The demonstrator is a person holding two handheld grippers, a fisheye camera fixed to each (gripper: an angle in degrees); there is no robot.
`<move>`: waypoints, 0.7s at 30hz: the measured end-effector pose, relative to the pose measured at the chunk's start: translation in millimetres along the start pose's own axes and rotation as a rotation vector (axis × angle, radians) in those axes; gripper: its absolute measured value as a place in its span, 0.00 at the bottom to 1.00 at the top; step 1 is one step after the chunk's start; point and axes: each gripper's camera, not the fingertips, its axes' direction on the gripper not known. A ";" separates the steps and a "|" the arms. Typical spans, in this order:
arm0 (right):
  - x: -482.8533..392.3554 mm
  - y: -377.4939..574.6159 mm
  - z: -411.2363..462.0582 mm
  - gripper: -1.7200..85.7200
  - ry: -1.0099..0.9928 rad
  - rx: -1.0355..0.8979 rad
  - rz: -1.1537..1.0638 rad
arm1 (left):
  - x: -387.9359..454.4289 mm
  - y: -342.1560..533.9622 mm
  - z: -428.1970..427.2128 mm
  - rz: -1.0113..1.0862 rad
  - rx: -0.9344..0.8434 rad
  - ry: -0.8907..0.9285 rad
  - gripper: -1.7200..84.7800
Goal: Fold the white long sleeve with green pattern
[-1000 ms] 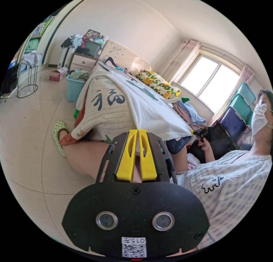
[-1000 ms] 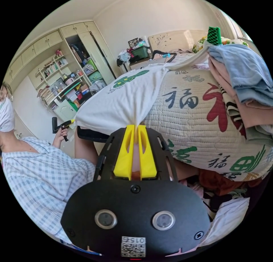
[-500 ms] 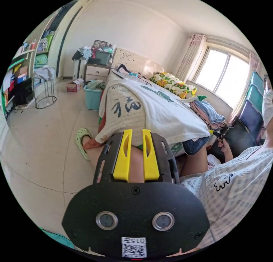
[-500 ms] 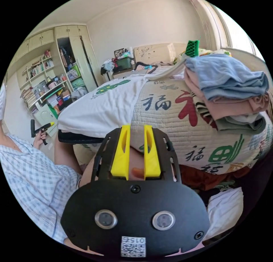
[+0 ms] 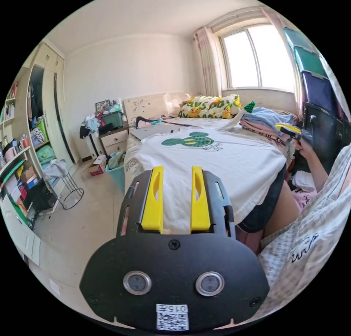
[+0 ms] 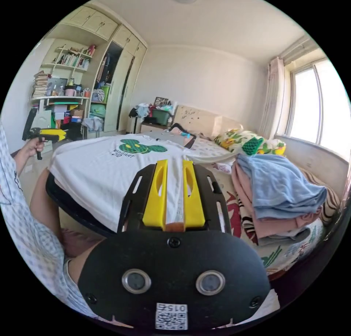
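Your white long sleeve (image 5: 204, 160) lies spread flat on the bed, its green mouse-head print (image 5: 190, 141) facing up with a line of small dark lettering just under it, too small to make out. Its near hem hangs over the bed's edge toward you. The quilted bedcover (image 6: 292, 248) beneath carries large red and green characters along its side.

Your left gripper (image 5: 177, 199) has its yellow jaws parted with nothing between them, hovering just short of the hem. Your right gripper (image 6: 173, 193) likewise stands with jaws apart and bare, above the shirt's side edge; in the left gripper view you can see it (image 5: 289, 128) off beside the folded stack.

That stack of folded clothes (image 6: 278, 197), blue on top and pink below, sits on the bed just beside the shirt. A teal bin (image 5: 117, 170) with clothes in it stands on the floor by the bed, and a green crate (image 5: 111, 118) tops the nightstand. Open floor (image 5: 84, 222) lies on your left
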 end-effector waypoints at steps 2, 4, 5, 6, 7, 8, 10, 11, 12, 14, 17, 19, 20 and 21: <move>18.7 -25.4 47.2 0.05 -0.080 -0.095 -0.037 | -22.3 -8.6 24.2 -0.067 -0.059 0.053 0.13; 33.6 -46.0 99.2 0.02 -0.186 -0.243 -0.058 | -33.8 -23.0 54.0 -0.068 -0.157 0.170 0.12; 39.9 -56.2 135.6 0.01 -0.270 -0.355 -0.076 | -35.4 -28.9 73.0 -0.068 -0.227 0.225 0.12; 42.8 -60.0 152.8 0.01 -0.307 -0.404 -0.076 | -34.8 -29.9 84.2 -0.069 -0.249 0.239 0.12; 47.6 -64.7 183.4 0.01 -0.367 -0.483 -0.063 | -34.8 -29.4 85.3 -0.071 -0.236 0.232 0.12; 51.6 -66.7 208.2 0.01 -0.389 -0.533 -0.047 | -36.4 -27.9 88.5 -0.080 -0.229 0.222 0.12; 53.8 -66.2 234.6 0.01 -0.323 -0.566 -0.041 | -41.1 -23.7 93.1 -0.111 -0.220 0.222 0.11; 56.7 -68.0 242.0 0.01 -0.325 -0.564 -0.022 | -42.4 -20.7 96.0 -0.120 -0.218 0.216 0.11; 58.0 -69.1 245.0 0.01 -0.330 -0.569 -0.015 | -43.3 -18.6 98.2 -0.129 -0.220 0.210 0.11; 60.1 -69.8 253.4 0.01 -0.318 -0.573 -0.001 | -45.3 -16.4 101.4 -0.143 -0.231 0.202 0.11; 58.9 -67.8 262.4 0.01 -0.257 -0.593 -0.004 | -48.2 -12.1 109.2 -0.152 -0.227 0.201 0.11; 55.9 -63.0 266.6 0.01 -0.249 -0.589 -0.029 | -49.5 -13.0 115.8 -0.154 -0.230 0.206 0.11; 60.8 -63.3 262.6 0.02 -0.253 -0.556 -0.006 | -51.2 -15.5 119.3 -0.160 -0.236 0.215 0.12; 65.5 -64.1 259.2 0.02 -0.259 -0.535 0.018 | -53.2 -19.4 119.9 -0.158 -0.228 0.229 0.12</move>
